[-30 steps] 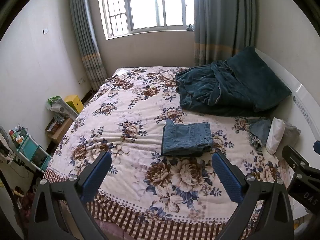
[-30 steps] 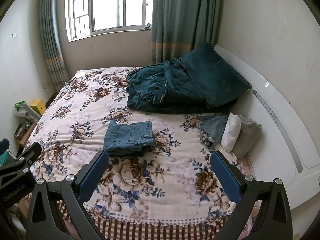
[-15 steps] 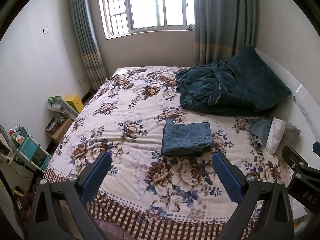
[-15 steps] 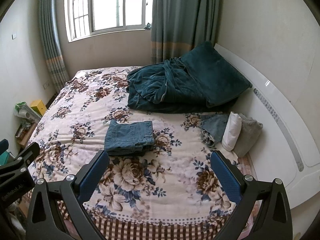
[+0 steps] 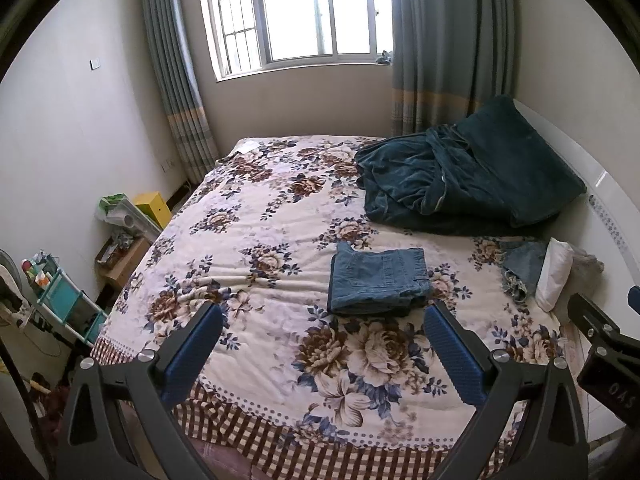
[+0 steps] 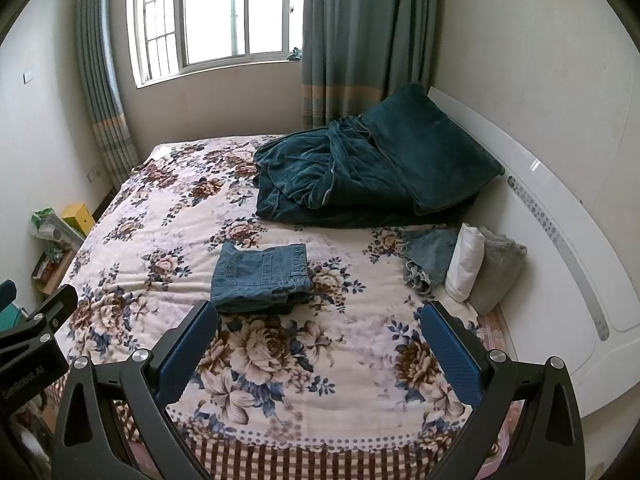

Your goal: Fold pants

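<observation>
In my right wrist view, my left gripper [image 6: 32, 344] sits at the left edge, and on the side of its black body I can read white lettering: "GenRobot.AI". In my left wrist view, my right gripper [image 5: 608, 360] shows at the right edge with light lettering on its body, upside down and cut off by the frame; the part I can make out looks like "DAS", but I cannot be sure. Nothing else carries writing I can read.

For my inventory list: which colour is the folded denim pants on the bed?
Medium blue: the folded denim pants show best in the right wrist view.
</observation>
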Action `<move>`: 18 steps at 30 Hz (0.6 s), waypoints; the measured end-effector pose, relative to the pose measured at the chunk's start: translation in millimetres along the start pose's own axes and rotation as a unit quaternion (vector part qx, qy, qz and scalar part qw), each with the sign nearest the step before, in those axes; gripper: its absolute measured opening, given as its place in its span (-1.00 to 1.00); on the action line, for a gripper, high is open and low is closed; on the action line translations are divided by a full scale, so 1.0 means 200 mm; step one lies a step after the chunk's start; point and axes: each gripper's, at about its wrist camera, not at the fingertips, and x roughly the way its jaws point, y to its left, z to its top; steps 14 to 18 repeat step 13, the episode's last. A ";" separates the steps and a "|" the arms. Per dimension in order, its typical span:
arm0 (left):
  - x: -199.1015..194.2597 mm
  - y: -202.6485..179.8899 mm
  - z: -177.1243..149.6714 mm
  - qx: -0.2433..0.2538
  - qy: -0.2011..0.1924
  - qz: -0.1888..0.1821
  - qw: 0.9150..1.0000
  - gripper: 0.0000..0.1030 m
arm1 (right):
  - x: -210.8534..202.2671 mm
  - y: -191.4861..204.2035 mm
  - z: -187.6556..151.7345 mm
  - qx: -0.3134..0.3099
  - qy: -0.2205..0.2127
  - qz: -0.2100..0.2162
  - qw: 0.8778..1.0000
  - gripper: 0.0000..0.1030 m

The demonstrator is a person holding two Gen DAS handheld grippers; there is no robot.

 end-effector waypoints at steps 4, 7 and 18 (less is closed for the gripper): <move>0.00 0.00 0.00 0.000 -0.001 0.000 1.000 1.00 | 0.00 0.01 0.00 0.001 -0.001 -0.001 1.000 1.00; 0.00 0.00 0.00 0.000 0.000 -0.001 1.000 1.00 | 0.00 0.00 0.00 0.001 0.000 -0.001 1.000 1.00; 0.00 -0.02 -0.02 0.000 -0.007 0.002 1.000 1.00 | 0.00 0.02 0.00 0.002 0.000 0.002 1.000 1.00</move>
